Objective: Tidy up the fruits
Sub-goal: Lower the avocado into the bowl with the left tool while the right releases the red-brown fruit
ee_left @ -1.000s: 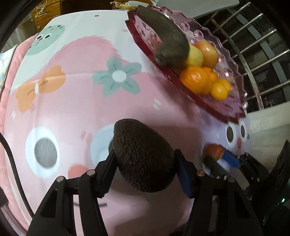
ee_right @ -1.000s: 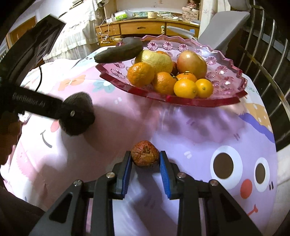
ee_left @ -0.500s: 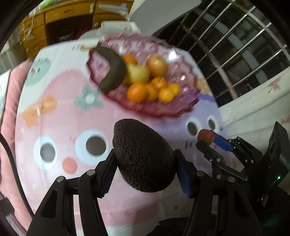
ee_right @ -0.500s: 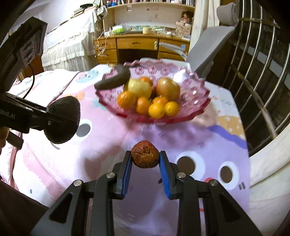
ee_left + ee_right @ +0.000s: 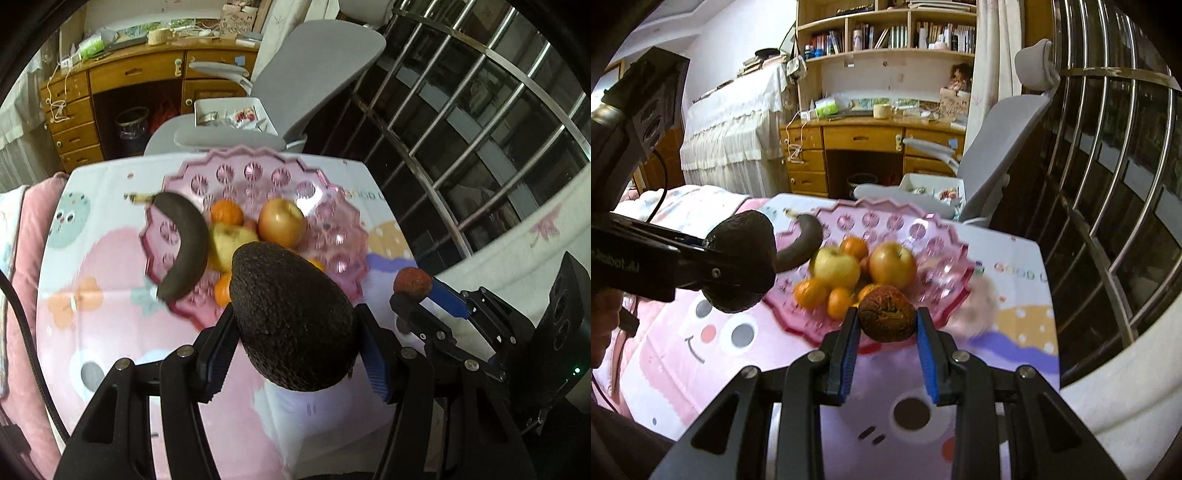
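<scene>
My left gripper (image 5: pixel 295 332) is shut on a dark avocado (image 5: pixel 291 317), held in the air over the near rim of the pink glass fruit dish (image 5: pixel 255 173). My right gripper (image 5: pixel 886 321) is shut on a small wrinkled brown-red fruit (image 5: pixel 886 317), also raised, just in front of the dish (image 5: pixel 886 221). The dish holds a blackened banana (image 5: pixel 184 243), two apples (image 5: pixel 892 264) and several small oranges (image 5: pixel 809 293). The left wrist view shows the small fruit (image 5: pixel 412 280) to the right; the right wrist view shows the avocado (image 5: pixel 742 262) to the left.
The dish stands on a table under a pink cartoon cloth (image 5: pixel 713 332). Behind the table is a grey office chair (image 5: pixel 306 74) with a white tray (image 5: pixel 232 114) on its seat, then a wooden desk (image 5: pixel 864 140). Metal window bars (image 5: pixel 1108 184) run along the right.
Both grippers have risen with their fruits and tipped further down, so the dish now lies lower and more central in both views. Neither grip has changed.
</scene>
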`<state>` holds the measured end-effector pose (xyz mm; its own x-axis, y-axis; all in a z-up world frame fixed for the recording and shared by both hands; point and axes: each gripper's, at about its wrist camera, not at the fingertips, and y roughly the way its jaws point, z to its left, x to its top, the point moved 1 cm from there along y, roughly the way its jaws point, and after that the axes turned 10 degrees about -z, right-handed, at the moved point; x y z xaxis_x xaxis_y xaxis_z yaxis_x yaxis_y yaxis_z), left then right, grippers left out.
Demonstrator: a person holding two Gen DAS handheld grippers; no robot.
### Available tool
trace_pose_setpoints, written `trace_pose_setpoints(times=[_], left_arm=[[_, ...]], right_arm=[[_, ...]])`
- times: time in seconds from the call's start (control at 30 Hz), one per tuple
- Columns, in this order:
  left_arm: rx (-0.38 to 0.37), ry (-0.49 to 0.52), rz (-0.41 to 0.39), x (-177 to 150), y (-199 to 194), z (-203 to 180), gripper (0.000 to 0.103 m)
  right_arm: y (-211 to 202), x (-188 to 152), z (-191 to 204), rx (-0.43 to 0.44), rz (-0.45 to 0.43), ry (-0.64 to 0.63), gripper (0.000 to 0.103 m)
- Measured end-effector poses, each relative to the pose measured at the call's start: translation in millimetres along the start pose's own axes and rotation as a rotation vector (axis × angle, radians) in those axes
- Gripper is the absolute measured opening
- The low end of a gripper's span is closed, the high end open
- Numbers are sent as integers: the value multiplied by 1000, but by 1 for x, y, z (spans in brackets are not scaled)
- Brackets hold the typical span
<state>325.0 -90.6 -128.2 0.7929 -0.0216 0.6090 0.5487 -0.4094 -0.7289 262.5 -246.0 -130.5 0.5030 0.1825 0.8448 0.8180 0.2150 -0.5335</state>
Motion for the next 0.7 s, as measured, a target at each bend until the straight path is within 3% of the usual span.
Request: trace_pose_setpoints(times=[0.17, 0.33, 0.7], left_arm=[[77, 2, -15, 21, 24, -3, 60], [152, -10, 30, 29, 62, -1, 60], [185, 11, 159, 29, 124, -9, 60]], right_arm=[[18, 10, -22, 21, -27, 55, 30], [42, 13, -37, 43, -21, 84, 30], [94, -6, -54, 107, 141, 156, 31]])
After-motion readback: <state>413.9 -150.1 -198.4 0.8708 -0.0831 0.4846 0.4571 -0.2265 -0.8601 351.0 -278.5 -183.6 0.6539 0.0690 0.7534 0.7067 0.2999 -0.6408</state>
